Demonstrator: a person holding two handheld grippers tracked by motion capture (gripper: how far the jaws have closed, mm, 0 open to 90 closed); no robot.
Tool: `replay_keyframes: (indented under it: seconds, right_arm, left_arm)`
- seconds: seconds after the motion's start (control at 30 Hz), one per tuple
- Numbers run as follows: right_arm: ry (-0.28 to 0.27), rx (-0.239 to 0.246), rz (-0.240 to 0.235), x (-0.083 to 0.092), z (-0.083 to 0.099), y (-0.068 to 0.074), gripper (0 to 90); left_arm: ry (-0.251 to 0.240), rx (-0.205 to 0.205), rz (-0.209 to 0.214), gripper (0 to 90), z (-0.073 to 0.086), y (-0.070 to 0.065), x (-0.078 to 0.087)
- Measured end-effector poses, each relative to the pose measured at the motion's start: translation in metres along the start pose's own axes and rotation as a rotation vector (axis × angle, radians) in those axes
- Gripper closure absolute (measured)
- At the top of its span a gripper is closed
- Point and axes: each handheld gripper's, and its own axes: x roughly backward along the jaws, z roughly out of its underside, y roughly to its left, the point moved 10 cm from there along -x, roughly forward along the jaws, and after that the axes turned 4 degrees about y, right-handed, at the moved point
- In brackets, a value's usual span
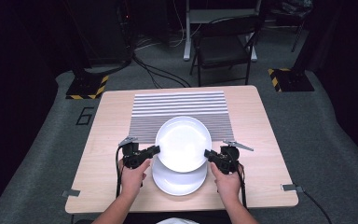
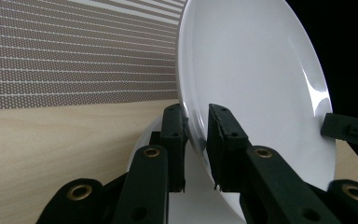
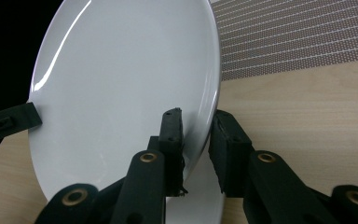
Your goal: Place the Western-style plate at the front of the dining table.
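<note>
Both tongs, left [image 1: 153, 150] and right [image 1: 209, 153], clench opposite rims of the upper plate [image 1: 183, 142]. It hangs just above the lower plate [image 1: 177, 182], short of the striped mat [image 1: 179, 108]

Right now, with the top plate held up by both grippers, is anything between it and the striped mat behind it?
Nothing visible. The top plate, clamped by the left gripper and right gripper, already overlaps the striped mat, whose surface beyond is bare. The second plate lies below, nearer the person.

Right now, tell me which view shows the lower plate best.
The high view: the lower plate lies flat on the table, its near half clear beneath the lifted plate. Both gripper views show mere slivers between the jaws.
</note>
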Motion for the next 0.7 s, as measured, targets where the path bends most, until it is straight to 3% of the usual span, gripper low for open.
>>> replay_keyframes:
  seconds: [0.3, 0.7]
  right_arm:
    - [0.044, 0.022, -0.026, -0.009, -0.002, 0.011, 75.5]
    - [0.059, 0.04, -0.048, -0.02, -0.007, 0.021, 76.1]
  left_arm:
    - [-0.019, 0.007, -0.029, 77.5, -0.005, 0.01, 0.009]
    - [-0.042, 0.018, -0.059, 77.4, -0.009, 0.02, 0.015]
